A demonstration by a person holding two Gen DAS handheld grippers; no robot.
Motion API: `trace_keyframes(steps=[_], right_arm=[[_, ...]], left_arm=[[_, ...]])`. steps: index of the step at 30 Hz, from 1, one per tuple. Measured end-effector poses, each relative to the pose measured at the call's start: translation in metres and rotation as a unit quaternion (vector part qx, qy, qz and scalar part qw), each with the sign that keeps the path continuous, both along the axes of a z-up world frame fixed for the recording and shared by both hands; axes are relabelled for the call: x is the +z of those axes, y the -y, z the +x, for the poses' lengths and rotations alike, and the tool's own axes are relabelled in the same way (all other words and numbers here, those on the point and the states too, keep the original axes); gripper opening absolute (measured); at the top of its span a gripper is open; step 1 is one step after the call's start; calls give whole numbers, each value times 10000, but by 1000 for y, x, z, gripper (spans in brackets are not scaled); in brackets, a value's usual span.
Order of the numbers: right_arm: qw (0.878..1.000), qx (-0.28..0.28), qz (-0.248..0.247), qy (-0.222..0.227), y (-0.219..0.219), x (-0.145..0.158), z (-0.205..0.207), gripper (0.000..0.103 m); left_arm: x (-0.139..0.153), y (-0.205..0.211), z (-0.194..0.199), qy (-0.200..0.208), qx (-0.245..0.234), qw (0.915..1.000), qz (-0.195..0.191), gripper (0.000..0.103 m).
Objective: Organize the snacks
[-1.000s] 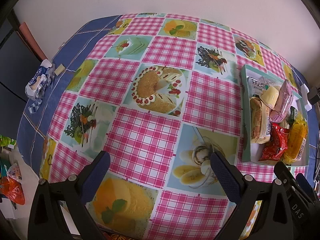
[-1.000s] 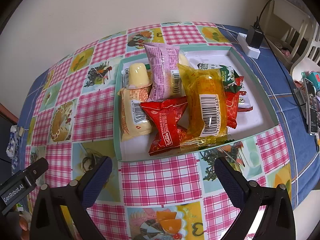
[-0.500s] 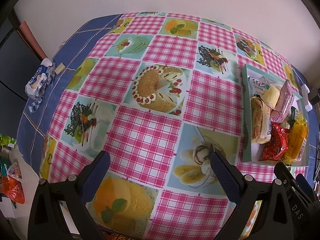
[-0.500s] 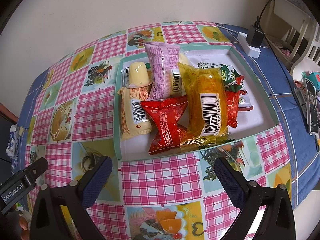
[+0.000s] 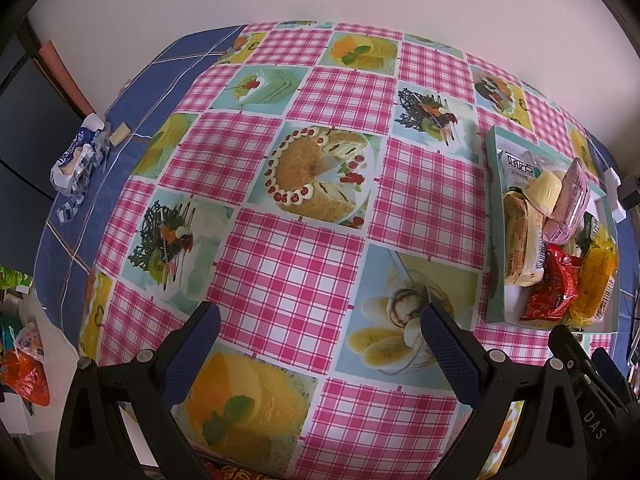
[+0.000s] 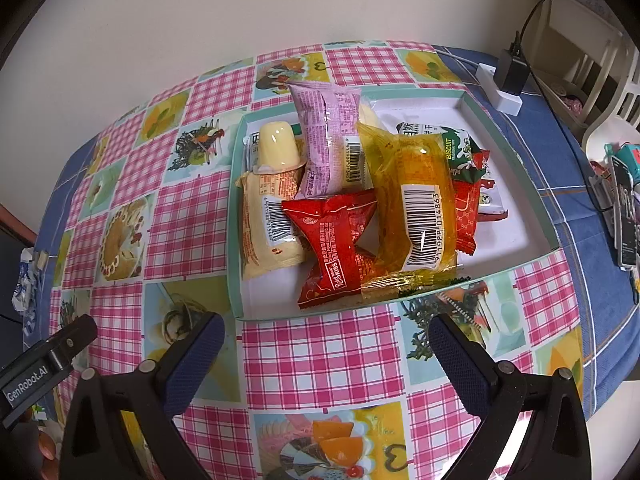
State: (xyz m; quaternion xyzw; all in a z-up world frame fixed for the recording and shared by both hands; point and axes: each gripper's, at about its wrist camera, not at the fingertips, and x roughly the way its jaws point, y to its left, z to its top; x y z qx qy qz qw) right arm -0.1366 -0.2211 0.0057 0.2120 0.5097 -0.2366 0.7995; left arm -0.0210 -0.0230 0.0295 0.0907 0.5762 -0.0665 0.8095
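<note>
A mint-green tray [image 6: 234, 240] holds several snacks: a yellow packet [image 6: 420, 208], a red packet [image 6: 336, 240], a pink packet [image 6: 328, 140], a cream packet [image 6: 264, 224], a jelly cup [image 6: 278, 150] and a green biscuit packet [image 6: 456, 152]. My right gripper [image 6: 326, 344] is open and empty, just in front of the tray's near edge. My left gripper [image 5: 320, 336] is open and empty over the tablecloth, left of the tray [image 5: 494, 216]. The snacks also show in the left wrist view, with the red packet [image 5: 552, 288] nearest.
The table has a pink checked cloth with food pictures [image 5: 296, 240]. A crumpled blue-white wrapper [image 5: 78, 156] lies at the left edge. A white power adapter with a black plug [image 6: 506, 84] sits behind the tray. A phone [image 6: 624, 212] lies at the right.
</note>
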Motion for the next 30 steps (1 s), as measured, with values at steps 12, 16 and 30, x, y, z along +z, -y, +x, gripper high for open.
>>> trace_keyframes(steps=[12,16,30], right_arm=[[10000,1,0,-4,0,0,0,103],[10000,3,1,-5,0,0,0,103],[10000,10,3,-11,0,-1,0,103]], left_arm=[[0,-1,0,-4,-8,10000,1,100],[0,-1,0,-4,-16,10000,1,100],[1,-1,0,-8,-17,10000,-6,100]])
